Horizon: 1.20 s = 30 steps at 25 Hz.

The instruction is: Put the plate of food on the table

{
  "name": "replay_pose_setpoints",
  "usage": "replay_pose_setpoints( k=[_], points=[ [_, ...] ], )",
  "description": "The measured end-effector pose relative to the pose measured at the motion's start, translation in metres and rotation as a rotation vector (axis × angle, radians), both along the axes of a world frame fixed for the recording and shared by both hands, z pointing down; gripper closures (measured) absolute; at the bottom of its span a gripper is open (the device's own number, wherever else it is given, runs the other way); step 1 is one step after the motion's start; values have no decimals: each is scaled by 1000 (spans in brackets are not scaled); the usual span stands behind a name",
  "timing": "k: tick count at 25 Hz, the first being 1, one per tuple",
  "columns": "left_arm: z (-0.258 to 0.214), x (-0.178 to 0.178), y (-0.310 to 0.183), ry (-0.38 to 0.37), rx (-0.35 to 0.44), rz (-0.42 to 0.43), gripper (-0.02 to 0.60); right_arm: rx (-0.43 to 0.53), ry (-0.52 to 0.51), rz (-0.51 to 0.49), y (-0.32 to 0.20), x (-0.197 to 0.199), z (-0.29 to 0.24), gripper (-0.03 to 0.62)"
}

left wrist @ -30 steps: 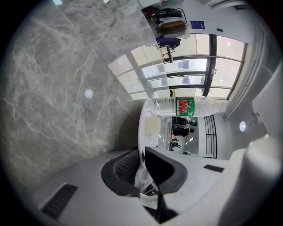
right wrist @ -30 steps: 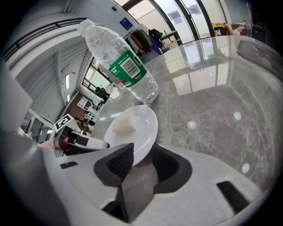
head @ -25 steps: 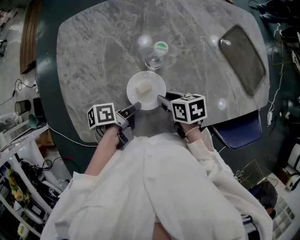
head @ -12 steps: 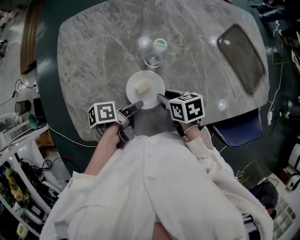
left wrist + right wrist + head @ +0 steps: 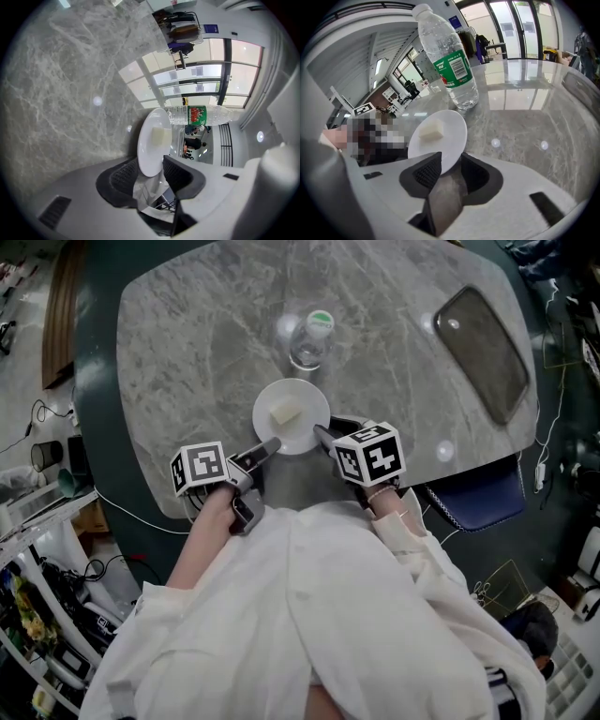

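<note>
A white plate [image 5: 302, 424] with a pale cube of food [image 5: 285, 412] rests on the grey marble table [image 5: 187, 352], near its front edge. A clear water bottle [image 5: 311, 338] with a green label stands just behind it. My left gripper [image 5: 269, 447] is at the plate's near left rim. Its jaws have just been opening and now stand apart, with the plate [image 5: 149, 147] rim between them. My right gripper [image 5: 322, 438] is at the near right rim. The edge of the plate [image 5: 445, 136] sits loosely between its open jaws.
A dark rectangular tray [image 5: 486, 352] lies at the table's far right. A blue chair [image 5: 473, 507] stands by the right front corner. Cables and clutter cover the floor on the left [image 5: 37, 521]. The person's white sleeves fill the foreground.
The left gripper's fingers have parted at the plate's rim, and its marker cube has edged slightly left. Plate, bottle and right gripper stay in place.
</note>
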<state>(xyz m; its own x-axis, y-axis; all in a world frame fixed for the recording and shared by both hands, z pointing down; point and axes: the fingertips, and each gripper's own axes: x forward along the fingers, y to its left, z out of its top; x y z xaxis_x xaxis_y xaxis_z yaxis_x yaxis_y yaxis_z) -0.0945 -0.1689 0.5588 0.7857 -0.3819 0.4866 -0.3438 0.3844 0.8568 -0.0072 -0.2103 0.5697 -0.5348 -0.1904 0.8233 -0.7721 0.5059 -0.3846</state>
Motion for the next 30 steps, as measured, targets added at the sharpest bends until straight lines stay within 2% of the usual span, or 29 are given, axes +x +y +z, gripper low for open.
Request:
replay_pose_setpoints(
  k=[8, 11, 14, 20, 23, 26, 30],
  points=[
    [0, 0, -2, 7, 17, -4, 422, 43, 97, -52, 2, 5, 0, 445],
    [-1, 0, -2, 5, 18, -5, 422, 72, 141, -43, -2, 12, -1, 436],
    [-2, -1, -2, 2, 23, -2, 422, 67, 101, -4, -5, 14, -5, 436],
    [-11, -2, 2, -12, 62, 21, 422, 49, -62, 40, -3, 7, -27, 437],
    [-15, -4, 4, -22, 76, 26, 422, 66, -98, 44, -4, 5, -38, 486],
    [-15, -7, 5, -15, 77, 16, 422, 99, -95, -10, -2, -2, -45, 548],
    [-11, -8, 11, -11, 67, 0, 420, 105, -123, -17, 8, -7, -53, 554]
  ],
)
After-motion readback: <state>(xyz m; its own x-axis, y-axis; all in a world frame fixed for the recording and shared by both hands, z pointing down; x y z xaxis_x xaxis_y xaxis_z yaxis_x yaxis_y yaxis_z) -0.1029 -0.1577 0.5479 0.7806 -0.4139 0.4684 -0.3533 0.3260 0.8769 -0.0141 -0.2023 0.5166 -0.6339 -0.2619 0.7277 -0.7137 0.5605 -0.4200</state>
